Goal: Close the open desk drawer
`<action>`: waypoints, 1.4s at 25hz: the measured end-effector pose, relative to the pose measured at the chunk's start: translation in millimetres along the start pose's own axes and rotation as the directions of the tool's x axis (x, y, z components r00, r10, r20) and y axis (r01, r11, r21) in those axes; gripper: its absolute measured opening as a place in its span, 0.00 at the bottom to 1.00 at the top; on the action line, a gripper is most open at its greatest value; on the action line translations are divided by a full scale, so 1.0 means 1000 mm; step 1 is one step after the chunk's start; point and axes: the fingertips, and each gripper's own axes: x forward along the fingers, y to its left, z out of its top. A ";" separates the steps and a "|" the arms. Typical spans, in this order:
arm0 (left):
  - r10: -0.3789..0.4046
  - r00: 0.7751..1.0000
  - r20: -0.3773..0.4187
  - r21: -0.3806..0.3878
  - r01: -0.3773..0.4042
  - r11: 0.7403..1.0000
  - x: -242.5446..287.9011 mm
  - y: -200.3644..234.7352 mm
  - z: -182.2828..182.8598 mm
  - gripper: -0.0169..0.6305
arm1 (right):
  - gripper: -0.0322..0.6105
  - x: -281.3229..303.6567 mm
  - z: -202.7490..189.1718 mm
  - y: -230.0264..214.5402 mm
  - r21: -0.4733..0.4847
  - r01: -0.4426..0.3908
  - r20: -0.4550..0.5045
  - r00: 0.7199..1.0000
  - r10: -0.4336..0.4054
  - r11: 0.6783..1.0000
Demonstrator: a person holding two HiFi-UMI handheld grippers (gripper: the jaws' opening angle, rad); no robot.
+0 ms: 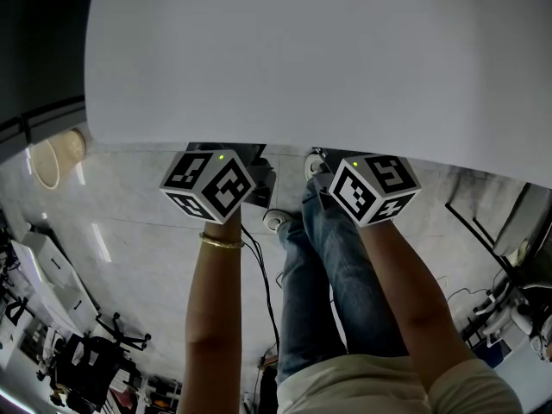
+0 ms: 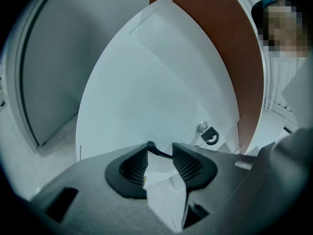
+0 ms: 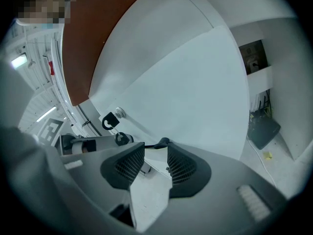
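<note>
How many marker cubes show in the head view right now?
2. One cube sits above the left forearm, the other above the right forearm, both at the white desk's edge. None seems hidden.

each gripper carries a cube of black-and-white square markers with a small green light on top: the left cube (image 1: 210, 184) and the right cube (image 1: 373, 188). the left gripper (image 2: 160, 148) and right gripper (image 3: 155, 151) have grey shells and black ribbed pads (image 2: 134, 168). the person wears blue jeans (image 1: 336, 283), with white shoes (image 1: 276, 221) above the jeans, a pale cream shirt (image 1: 362, 386) below them and a gold bracelet (image 1: 222, 243) to their left.
</note>
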 end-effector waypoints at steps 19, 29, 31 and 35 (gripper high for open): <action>0.026 0.999 0.026 -0.004 -0.026 1.000 0.015 0.009 0.010 0.27 | 0.28 0.015 0.017 -0.004 -0.001 -0.022 0.035 0.999 0.022 1.000; 0.033 0.998 0.049 -0.020 -0.032 0.999 0.016 0.004 0.012 0.27 | 0.29 0.014 0.017 -0.004 0.001 -0.024 0.037 0.999 0.024 1.000; 0.037 0.998 0.059 -0.029 -0.035 0.999 0.015 0.005 0.012 0.27 | 0.28 0.013 0.016 -0.003 0.011 -0.021 0.033 0.999 0.020 1.000; 0.030 0.998 0.057 -0.048 -0.027 0.998 0.012 0.007 0.009 0.29 | 0.26 0.012 0.010 -0.005 0.014 0.004 0.021 1.000 -0.004 1.000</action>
